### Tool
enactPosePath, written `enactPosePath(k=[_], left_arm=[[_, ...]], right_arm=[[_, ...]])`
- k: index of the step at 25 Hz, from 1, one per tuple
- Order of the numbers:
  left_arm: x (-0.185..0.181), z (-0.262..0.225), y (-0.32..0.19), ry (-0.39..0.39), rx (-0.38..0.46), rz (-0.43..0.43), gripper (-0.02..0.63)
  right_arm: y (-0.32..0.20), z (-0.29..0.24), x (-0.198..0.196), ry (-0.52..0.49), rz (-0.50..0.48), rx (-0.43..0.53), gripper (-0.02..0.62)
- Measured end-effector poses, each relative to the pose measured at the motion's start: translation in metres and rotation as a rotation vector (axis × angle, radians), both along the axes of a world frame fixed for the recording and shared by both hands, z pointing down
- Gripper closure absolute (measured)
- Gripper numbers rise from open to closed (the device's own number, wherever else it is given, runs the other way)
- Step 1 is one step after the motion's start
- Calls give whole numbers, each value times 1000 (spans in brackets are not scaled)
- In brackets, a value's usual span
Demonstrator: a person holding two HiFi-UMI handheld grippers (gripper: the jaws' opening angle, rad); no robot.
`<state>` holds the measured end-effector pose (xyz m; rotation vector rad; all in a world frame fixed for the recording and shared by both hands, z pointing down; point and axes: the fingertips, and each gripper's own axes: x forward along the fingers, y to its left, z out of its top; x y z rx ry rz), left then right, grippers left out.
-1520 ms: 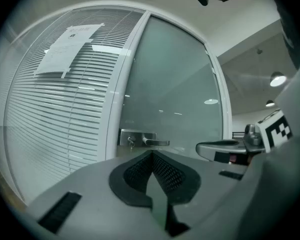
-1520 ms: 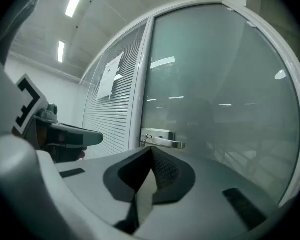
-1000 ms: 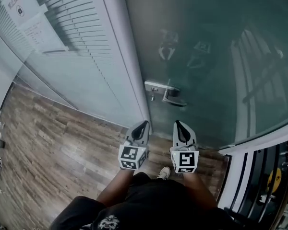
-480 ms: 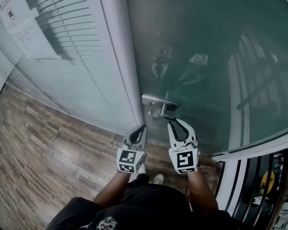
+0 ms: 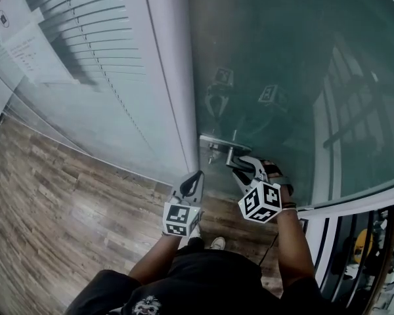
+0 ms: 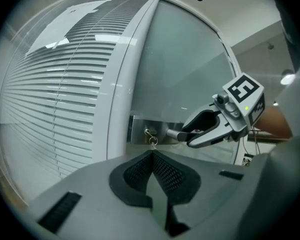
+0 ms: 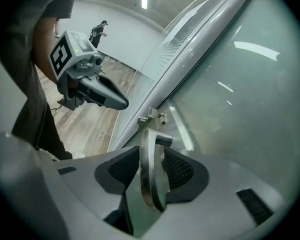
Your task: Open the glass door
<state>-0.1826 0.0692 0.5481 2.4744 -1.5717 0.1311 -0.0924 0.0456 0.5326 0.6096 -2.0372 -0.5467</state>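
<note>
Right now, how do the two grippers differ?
The left gripper has shut, empty jaws; on the right gripper they have just been opening and stand apart around the door handle. The left gripper stops short of the door; the right gripper is at the handle. The left gripper sits level, the right gripper rolled sideways. Both carry a marker cube.

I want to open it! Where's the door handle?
The door handle sits mid-picture in the head view, on the glass door's left edge, between the right gripper's jaws, which have just been opening.

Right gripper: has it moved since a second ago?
Yes: the right gripper advanced to the door handle, rolled; its jaws just opened, handle between them.
</note>
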Motion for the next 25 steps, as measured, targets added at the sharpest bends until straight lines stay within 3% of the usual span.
enactPosePath(k=[3, 7, 9, 12, 16, 21, 25], left_arm=[[-1, 6, -4, -1, 5, 4, 600], [-1, 12, -8, 2, -16, 14, 600], [-2, 13, -11, -2, -3, 10, 600], [-3, 13, -16, -9, 8, 8, 600], [3, 12, -16, -8, -32, 39, 600], [2, 12, -22, -16, 10, 31, 600], [8, 12, -19, -15, -5, 47, 600]], right_arm=[[-4, 16, -2, 110, -25, -58, 440], [-7, 31, -11, 164, -43, -117, 443], [-7, 39, -14, 177, -47, -140, 477], [-12, 40, -17, 137, -30, -147, 557], [-16, 38, -20, 112, -32, -129, 561], [-17, 38, -22, 68, -35, -118, 563], [-16, 36, -26, -37, -40, -115, 563]])
